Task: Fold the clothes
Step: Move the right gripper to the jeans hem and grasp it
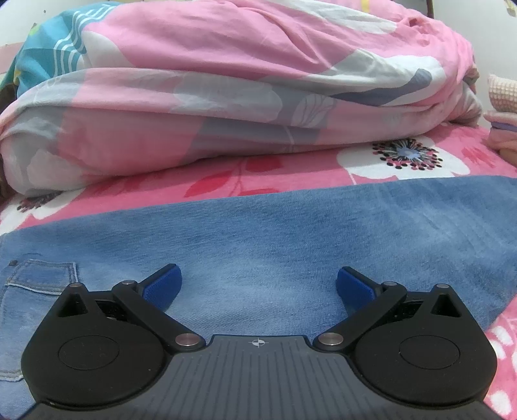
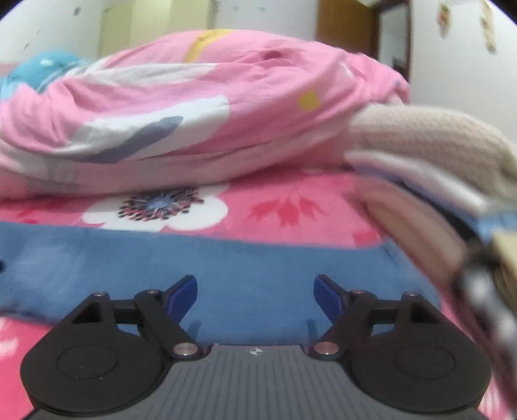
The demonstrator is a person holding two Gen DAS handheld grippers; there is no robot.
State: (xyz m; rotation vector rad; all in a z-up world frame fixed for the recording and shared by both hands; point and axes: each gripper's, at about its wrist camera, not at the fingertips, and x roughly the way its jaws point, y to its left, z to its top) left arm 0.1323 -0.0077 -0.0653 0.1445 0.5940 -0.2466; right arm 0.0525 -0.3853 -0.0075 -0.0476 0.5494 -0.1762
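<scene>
A pair of blue jeans (image 1: 258, 239) lies flat across the pink flowered bed sheet (image 1: 245, 174); a back pocket (image 1: 38, 281) shows at the left. My left gripper (image 1: 258, 284) is open and empty, low over the denim, its blue pads (image 1: 163, 286) wide apart. In the right wrist view the same jeans (image 2: 226, 268) stretch across the sheet (image 2: 290, 206). My right gripper (image 2: 255, 295) is open and empty just above the denim near its right end.
A folded pink, white and grey quilt (image 1: 226, 90) is heaped behind the jeans and shows in the right wrist view (image 2: 194, 106) too. A stack of folded clothes topped by a cream knit (image 2: 429, 145) sits at the right, blurred. White walls and a brown door (image 2: 345, 26) stand behind.
</scene>
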